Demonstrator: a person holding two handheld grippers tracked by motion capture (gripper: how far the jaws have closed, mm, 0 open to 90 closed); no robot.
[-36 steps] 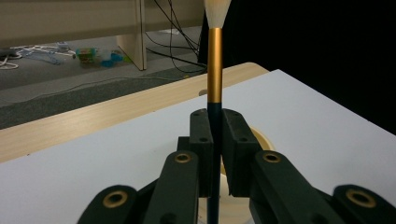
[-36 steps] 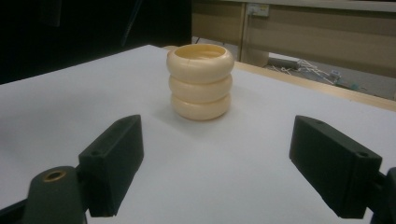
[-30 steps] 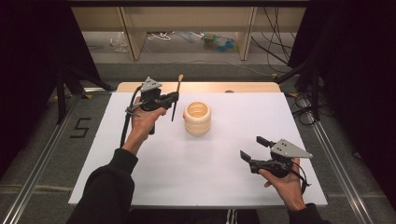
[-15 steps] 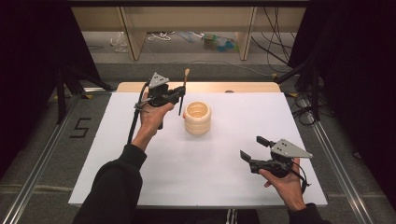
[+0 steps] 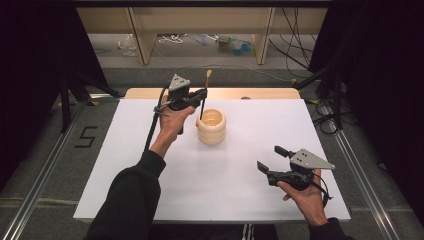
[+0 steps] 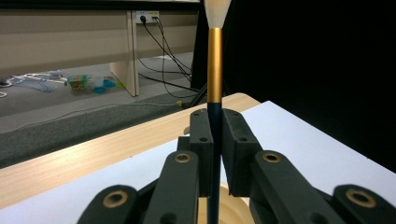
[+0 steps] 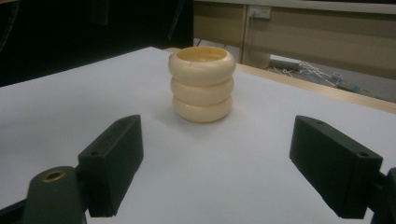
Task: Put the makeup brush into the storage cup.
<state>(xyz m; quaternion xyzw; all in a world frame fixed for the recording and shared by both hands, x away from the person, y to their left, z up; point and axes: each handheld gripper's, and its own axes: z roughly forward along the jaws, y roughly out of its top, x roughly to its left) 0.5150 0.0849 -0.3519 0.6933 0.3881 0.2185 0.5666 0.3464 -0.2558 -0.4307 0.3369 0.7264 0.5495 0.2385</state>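
Left hand (image 5: 172, 117) is raised over the far-left part of the white table (image 5: 150, 190), forearm in a dark sleeve reaching up from the near edge. The left gripper (image 5: 201, 95) points right, roughly level, toward the cream ribbed holder (image 5: 211, 126).

Its jaws are clamped tight on a brush (image 5: 204, 97), gripping the dark handle just below the gold ferrule. The brush stands near upright: pale bristle tip up and far, lower end of the handle down at the holder's rim on its left side. Whether the handle end is inside the opening or just above it cannot be told from the high view. In the left gripper view the holder's rim (image 6: 233, 210) sits directly beneath the closed jaws, with the handle (image 6: 215, 154) running down between them.

Right hand (image 5: 305, 200) rests low at the near-right of the table, right gripper (image 5: 273, 157) aimed far-left at the holder. Its jaws stand wide apart, nothing between them; the holder (image 7: 202, 84) is well apart, upright, centred ahead of the gap.
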